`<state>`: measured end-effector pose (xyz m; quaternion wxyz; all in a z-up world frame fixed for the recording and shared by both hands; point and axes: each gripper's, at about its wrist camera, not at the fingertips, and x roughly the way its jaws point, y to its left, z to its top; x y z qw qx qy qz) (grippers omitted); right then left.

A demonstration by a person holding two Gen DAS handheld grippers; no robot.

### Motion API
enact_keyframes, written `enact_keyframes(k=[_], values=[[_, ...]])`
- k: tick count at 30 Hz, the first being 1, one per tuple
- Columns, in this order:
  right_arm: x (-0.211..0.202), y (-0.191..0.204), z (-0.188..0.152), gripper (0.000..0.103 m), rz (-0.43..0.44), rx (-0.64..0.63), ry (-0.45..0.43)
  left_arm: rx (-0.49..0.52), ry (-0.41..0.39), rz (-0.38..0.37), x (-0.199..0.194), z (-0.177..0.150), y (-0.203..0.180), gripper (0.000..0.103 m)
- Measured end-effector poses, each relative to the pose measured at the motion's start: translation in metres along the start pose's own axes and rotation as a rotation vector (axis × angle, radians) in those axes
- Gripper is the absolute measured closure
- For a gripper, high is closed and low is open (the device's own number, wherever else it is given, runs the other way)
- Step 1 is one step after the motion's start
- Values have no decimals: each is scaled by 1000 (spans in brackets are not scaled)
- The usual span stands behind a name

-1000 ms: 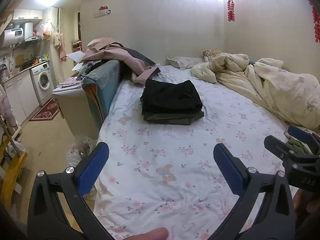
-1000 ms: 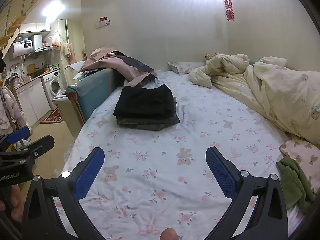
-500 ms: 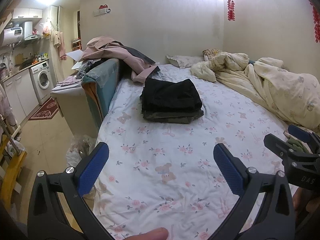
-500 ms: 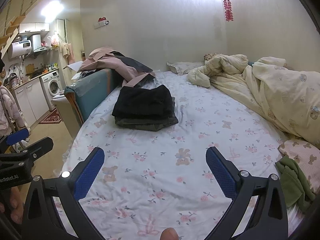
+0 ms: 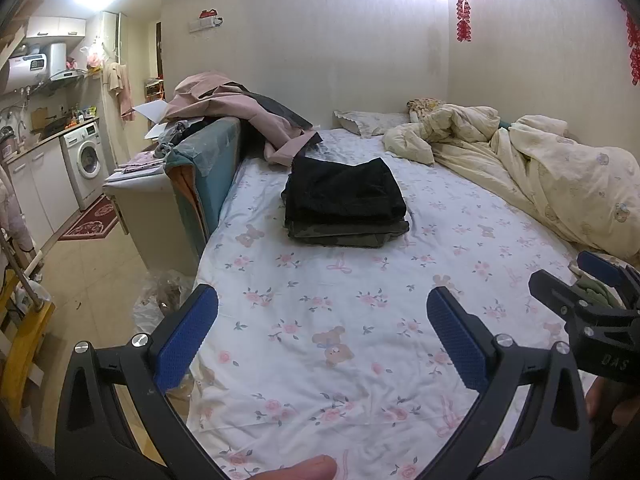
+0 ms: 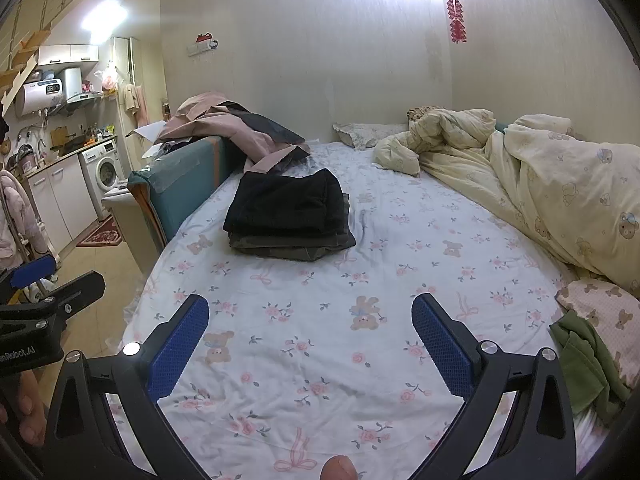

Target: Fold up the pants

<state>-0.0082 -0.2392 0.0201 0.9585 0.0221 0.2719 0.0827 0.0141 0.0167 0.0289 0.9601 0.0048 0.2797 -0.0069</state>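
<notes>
A stack of folded dark pants (image 5: 344,200) lies on the floral bed sheet (image 5: 328,312), black on top and grey-green below; it also shows in the right wrist view (image 6: 286,216). My left gripper (image 5: 322,332) is open and empty, held above the near part of the bed, well short of the stack. My right gripper (image 6: 310,332) is open and empty too, beside the left one. A crumpled green garment (image 6: 588,364) lies at the bed's right edge, next to the right gripper.
A cream duvet (image 5: 552,176) is bunched along the right side and a pillow (image 5: 372,126) at the far end. A teal headboard-like panel (image 5: 208,168) draped with pink clothes (image 5: 240,108) borders the left. Beyond it are floor, a washing machine (image 5: 86,160) and kitchen cabinets.
Both grippers have drifted back slightly from the stack, which looks a little farther away. Both stay open and empty.
</notes>
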Motion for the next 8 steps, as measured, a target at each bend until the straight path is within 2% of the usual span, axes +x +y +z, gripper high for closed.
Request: enact_keyframes(k=[8], values=[[0, -1, -1, 0, 2, 4, 3, 0, 1, 3, -1, -1, 0, 0]])
